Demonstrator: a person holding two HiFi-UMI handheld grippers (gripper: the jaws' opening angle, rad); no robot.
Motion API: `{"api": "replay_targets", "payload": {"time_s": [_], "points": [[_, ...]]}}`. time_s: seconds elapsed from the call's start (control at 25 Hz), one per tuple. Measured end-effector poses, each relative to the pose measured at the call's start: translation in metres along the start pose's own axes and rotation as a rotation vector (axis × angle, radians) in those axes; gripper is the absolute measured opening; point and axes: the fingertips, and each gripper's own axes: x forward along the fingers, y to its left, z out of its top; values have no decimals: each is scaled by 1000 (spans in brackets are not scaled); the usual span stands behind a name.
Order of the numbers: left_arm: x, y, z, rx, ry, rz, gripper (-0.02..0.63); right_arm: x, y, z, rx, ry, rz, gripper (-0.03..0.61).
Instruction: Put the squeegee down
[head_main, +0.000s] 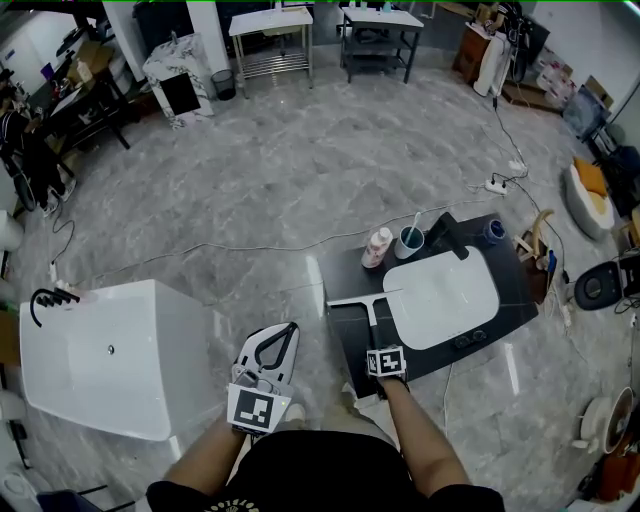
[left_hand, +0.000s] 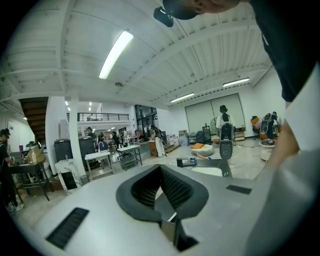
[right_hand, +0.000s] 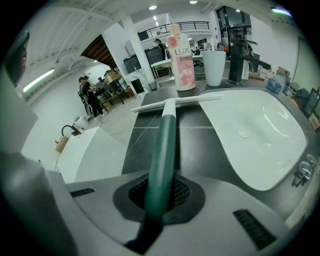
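Observation:
The squeegee has a dark green handle (right_hand: 164, 145) and a long white blade (right_hand: 175, 104). My right gripper (right_hand: 160, 192) is shut on the handle and points steeply down. In the head view the squeegee's blade (head_main: 362, 298) lies crosswise over the left part of the dark vanity top (head_main: 345, 325), just left of the white basin (head_main: 445, 298). I cannot tell whether the blade touches the top. My left gripper (head_main: 290, 328) hangs off to the left of the vanity over the floor, its jaws together with nothing between them.
A pink bottle (head_main: 377, 247), a white cup (head_main: 411, 240) and a black faucet (head_main: 450, 235) stand along the vanity's far edge. A white bathtub (head_main: 100, 360) sits at the left. A cable (head_main: 250, 245) runs across the marble floor.

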Motion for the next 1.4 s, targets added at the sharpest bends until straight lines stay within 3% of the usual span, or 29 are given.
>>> {"api": "replay_targets", "payload": {"time_s": [0.32,0.48,0.6,0.76,0.88,1.0,1.2,1.4], "points": [[-4,1,-5,4,11,-8,18,3,9,1,2,33,32,38],[-7,0,-4,0,4,-12,18,2,19,-4,-21,67,53,197],[-11,1,-2,5,15,-19,18,-6,21,-7,-59,79,25,236],[-16,-1,7,3,-4,-32,18,-25,20,1,-111,8,-17,255],[-19,-6,9,12,-24,-39,18,-49,19,12,-159,-90,-64,255],[-22,-9,15,-25,-58,-53,18,-90,27,34,-211,-259,-104,241],[-31,-12,28,-103,-109,-76,18,-178,51,68,-252,-557,-151,84],[-42,-16,38,-136,-156,-100,18,-256,71,83,-259,-741,-179,29]]}}
